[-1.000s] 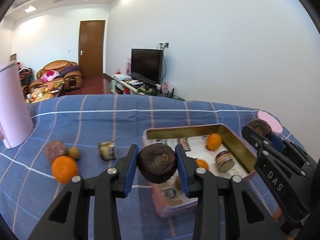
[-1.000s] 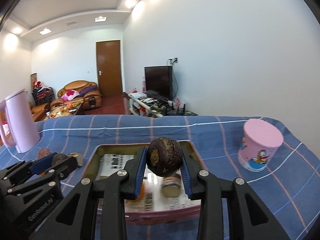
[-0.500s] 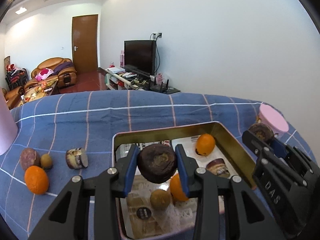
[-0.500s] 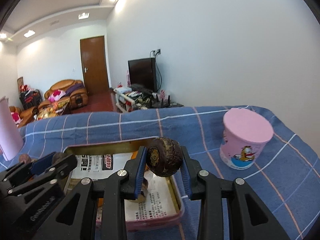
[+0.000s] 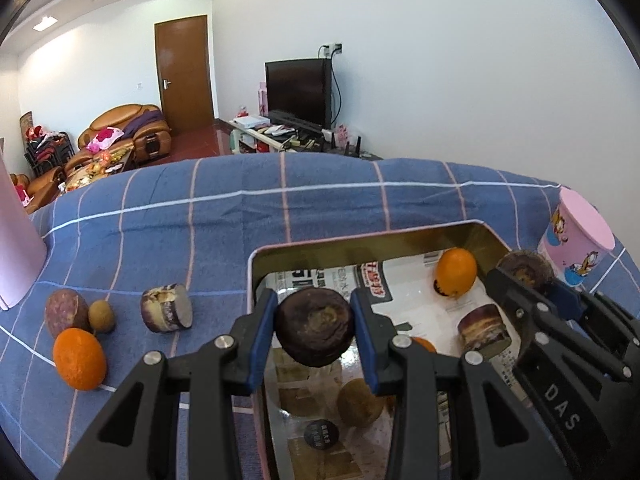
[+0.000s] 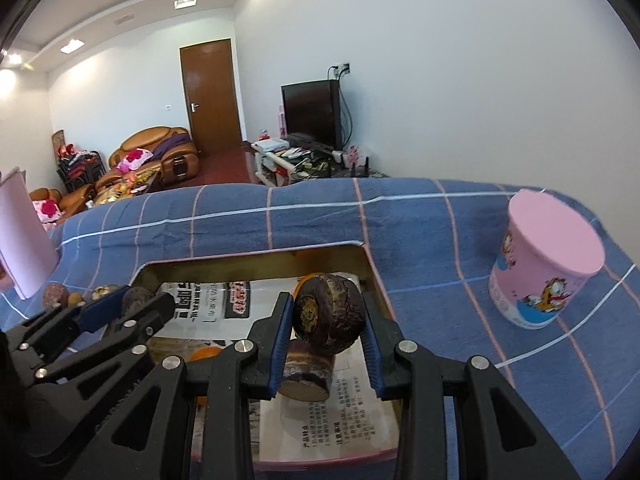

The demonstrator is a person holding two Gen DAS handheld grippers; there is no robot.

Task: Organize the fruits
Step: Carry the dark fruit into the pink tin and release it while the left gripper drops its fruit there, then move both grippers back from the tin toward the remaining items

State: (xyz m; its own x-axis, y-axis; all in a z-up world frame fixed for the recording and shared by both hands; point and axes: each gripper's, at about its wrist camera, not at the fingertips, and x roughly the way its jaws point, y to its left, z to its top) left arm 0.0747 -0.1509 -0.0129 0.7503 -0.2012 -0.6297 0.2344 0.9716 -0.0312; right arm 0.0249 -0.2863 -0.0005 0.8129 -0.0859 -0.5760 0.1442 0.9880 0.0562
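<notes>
My left gripper (image 5: pixel 316 330) is shut on a dark brown round fruit (image 5: pixel 315 326), held above the left part of the gold tin tray (image 5: pixel 360 240). My right gripper (image 6: pixel 328 326) is shut on another dark brown round fruit (image 6: pixel 329 318), held above the tray's right part (image 6: pixel 372 264). The paper-lined tray holds an orange (image 5: pixel 456 272), a cut brown piece (image 5: pixel 484 330), a brownish round fruit (image 5: pixel 358 402) and a partly hidden orange (image 5: pixel 424 344). On the cloth at the left lie an orange (image 5: pixel 79 358), a purple-brown fruit (image 5: pixel 66 318), a small kiwi-like fruit (image 5: pixel 102 315) and a cut piece (image 5: pixel 166 314).
A pink cartoon cup (image 6: pixel 544 272) stands on the blue checked cloth right of the tray. A pink jug (image 5: pixel 16 248) stands at the far left. The table's far edge runs behind the tray, with the living room beyond it.
Both grippers, each still holding its fruit, have moved over the tray; it now lies under both. The left view has shifted right, so the loose fruits sit further left.
</notes>
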